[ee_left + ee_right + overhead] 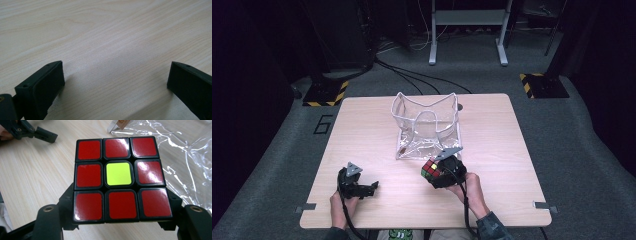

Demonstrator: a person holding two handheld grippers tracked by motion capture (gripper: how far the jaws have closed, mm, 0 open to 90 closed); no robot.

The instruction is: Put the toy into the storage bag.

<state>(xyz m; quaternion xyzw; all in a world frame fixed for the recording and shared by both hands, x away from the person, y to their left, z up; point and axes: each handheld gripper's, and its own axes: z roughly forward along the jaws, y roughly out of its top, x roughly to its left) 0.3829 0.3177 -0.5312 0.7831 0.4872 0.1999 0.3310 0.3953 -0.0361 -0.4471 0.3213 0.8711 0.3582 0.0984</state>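
I read one marking: a black numeral "6" [323,124] on the grey floor [272,150] left of the table [362,145]. I find nothing else legible.

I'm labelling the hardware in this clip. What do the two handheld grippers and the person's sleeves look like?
Both the left gripper and right gripper are black, each topped by a grey three-cornered plate and trailing a black cable. The jaws have blocky, flat-faced pads. A dark sleeve shows at the right wrist.

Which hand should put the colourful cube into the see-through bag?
Right. The right gripper already holds the puzzle cube between its fingers, beside the clear plastic bag. The left gripper rests open on the table, farther away.
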